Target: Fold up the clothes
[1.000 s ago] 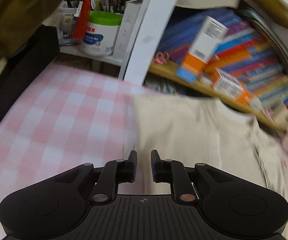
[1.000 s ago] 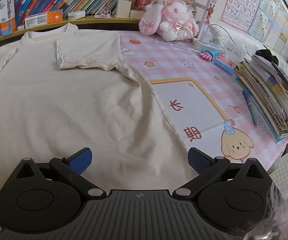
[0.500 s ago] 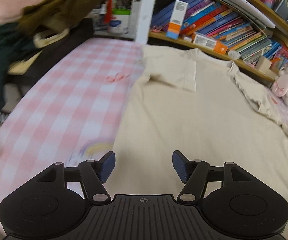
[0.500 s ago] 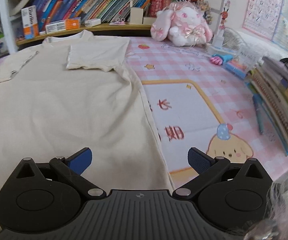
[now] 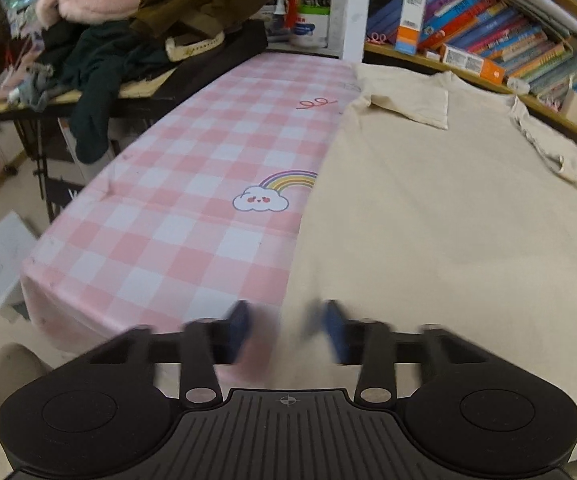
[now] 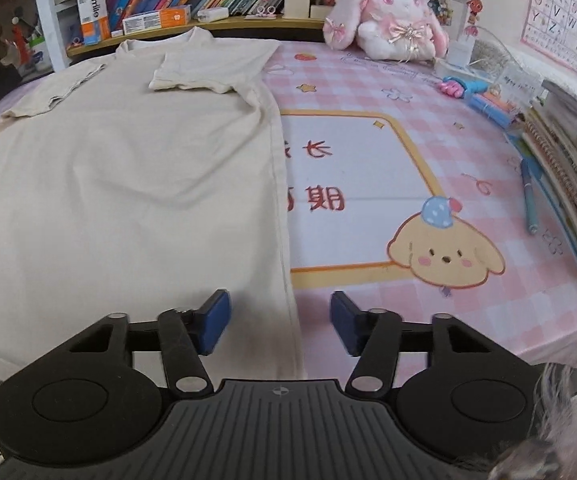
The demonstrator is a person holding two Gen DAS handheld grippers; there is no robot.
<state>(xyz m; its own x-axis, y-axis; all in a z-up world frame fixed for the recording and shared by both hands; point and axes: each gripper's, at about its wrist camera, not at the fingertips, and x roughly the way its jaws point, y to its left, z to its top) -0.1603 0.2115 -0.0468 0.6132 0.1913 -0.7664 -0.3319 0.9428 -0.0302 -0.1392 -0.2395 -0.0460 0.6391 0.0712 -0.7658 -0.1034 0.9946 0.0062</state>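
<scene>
Cream T-shirt (image 6: 128,184) is spread flat on the checked tablecloth (image 5: 176,216), sleeves folded in. Left gripper (image 5: 284,332) and right gripper (image 6: 280,320), jaws just closing but not yet clamped, straddle its lower corners; hem grasp judged next, requiring full closure.

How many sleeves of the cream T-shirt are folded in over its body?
2. One sleeve lies folded in near the collar on the right side; the other sleeve lies folded in at the far left edge of the T-shirt.
</scene>
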